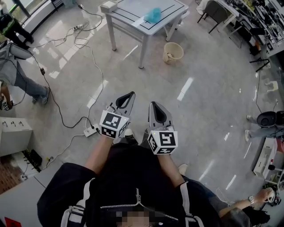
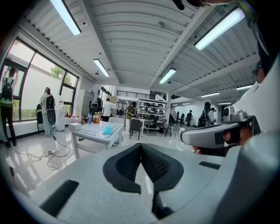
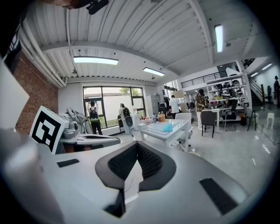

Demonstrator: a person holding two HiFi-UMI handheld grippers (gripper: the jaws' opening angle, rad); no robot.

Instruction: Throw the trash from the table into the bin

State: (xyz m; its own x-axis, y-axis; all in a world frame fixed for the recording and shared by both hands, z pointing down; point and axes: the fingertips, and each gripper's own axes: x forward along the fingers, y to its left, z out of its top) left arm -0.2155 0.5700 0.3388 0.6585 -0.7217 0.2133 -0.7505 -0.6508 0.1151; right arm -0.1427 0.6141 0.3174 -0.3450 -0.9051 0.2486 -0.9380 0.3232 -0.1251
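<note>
A crumpled blue piece of trash (image 1: 153, 14) lies on the white table (image 1: 133, 15) far ahead across the floor. Right of the table stands a beige bucket-shaped bin (image 1: 173, 52). My left gripper (image 1: 131, 93) and right gripper (image 1: 152, 103) are held side by side close to the body, several steps short of the table. Both are shut and empty. The left gripper view has shut jaws (image 2: 141, 145) aimed at the table (image 2: 94, 131) and the blue trash (image 2: 107, 130). In the right gripper view the jaws (image 3: 137, 144) meet too, with the trash (image 3: 165, 127) beyond.
Cables and a power strip (image 1: 91, 131) trail over the floor to the left. A person (image 1: 22, 80) stands at the left, by a white cabinet (image 1: 13, 133). A white box (image 1: 108, 5) and bottles (image 2: 95, 117) sit on the table. Chairs (image 1: 217, 13) stand at the back right.
</note>
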